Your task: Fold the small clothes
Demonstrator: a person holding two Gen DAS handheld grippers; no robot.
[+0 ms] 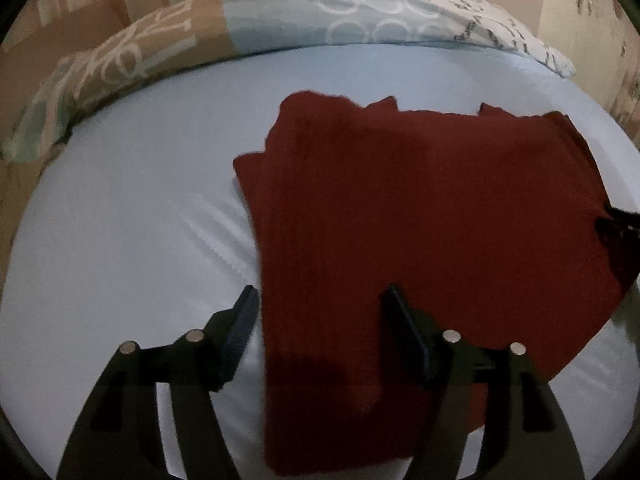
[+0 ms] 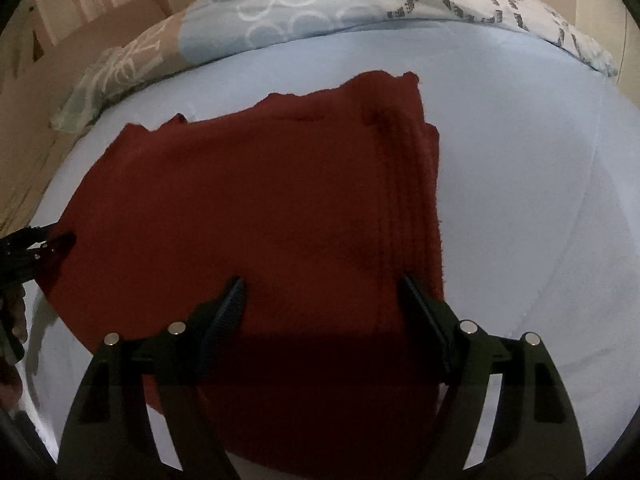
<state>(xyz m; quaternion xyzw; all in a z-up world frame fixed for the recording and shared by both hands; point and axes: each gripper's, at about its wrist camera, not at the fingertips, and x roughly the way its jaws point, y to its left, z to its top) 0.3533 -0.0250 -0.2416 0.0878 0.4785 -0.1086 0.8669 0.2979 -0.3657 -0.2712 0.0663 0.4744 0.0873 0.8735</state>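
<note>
Both grippers open over the folded red cloth [image 1: 420, 220] on the blue sheet [image 1: 128, 220].
My left gripper [image 1: 320, 304] and right gripper [image 2: 322, 292] gape wide, holding nothing; I'd pinch both near corners evenly and fold away, keeping edges aligned.

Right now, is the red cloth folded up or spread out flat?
Folded. The red cloth lies on the blue sheet with stacked layered edges showing along its side.
</note>
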